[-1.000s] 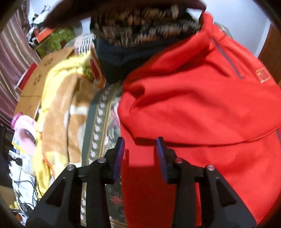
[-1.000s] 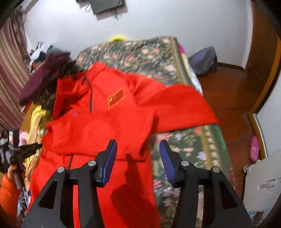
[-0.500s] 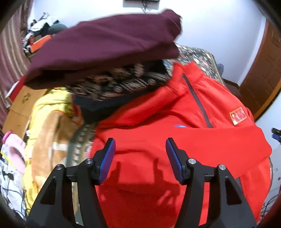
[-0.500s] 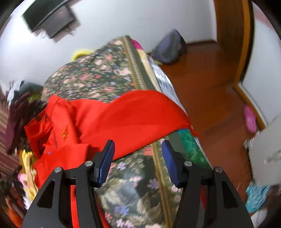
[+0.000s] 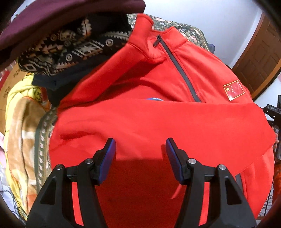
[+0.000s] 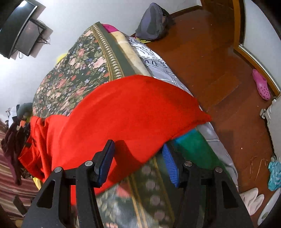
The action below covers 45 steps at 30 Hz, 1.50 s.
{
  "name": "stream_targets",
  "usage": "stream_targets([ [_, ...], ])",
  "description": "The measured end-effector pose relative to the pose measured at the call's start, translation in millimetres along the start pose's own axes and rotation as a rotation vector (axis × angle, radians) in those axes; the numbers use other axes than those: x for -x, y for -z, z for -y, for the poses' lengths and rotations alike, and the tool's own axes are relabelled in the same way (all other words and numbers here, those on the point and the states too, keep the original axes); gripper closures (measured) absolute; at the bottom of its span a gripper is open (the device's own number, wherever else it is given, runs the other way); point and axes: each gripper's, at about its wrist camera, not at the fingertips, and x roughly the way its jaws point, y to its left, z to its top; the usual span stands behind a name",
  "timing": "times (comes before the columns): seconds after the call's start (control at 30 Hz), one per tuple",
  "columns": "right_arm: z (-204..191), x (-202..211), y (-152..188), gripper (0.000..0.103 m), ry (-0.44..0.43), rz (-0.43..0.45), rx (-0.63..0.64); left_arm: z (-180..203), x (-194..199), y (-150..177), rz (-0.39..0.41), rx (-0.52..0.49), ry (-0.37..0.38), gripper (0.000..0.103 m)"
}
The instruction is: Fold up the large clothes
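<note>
While both grippers hover: nothing is pinched.
Left gripper [image 5: 140, 154]: jaws just widened, spread, empty.
Right gripper [image 6: 137, 157]: spread, empty.
Red jacket [image 5: 158, 122]: soft, floppy.
Hold: sleeve [image 6: 140, 108] edge, lower centre.

Your jacket [image 5: 158, 122] lies across the bed [image 6: 70, 73], one sleeve [image 6: 133, 108] reaching its right edge. A pile of clothes [image 5: 66, 45] sits at the jacket's far left.

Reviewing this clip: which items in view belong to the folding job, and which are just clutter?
Job: red jacket, its outstretched sleeve, left gripper, right gripper.

Clutter: maroon garment, patterned knit, yellow blanket, pink clog, grey bag.
</note>
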Motion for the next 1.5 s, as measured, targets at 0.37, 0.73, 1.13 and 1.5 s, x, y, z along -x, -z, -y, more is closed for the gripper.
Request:
stream_targets([
  [0.37, -7, 53, -23, 0.098, 0.039, 0.225, -0.012, 7, 7, -1, 0.023, -0.033, -0.016, 0.045],
  [0.73, -149, 176, 19, 0.098, 0.033, 0.555, 0.468, 4, 31, -1, 0.083, -0.039, -0.010, 0.045],
  [1.13, -239, 137, 111, 0.098, -0.171, 0.305, 0.790, -3, 67, 10, 0.167, -0.102, -0.044, 0.045],
  [1.5, -225, 20, 189, 0.096, -0.043, -0.078, 0.872, -13, 64, 33, 0.127, -0.091, -0.031, 0.045],
])
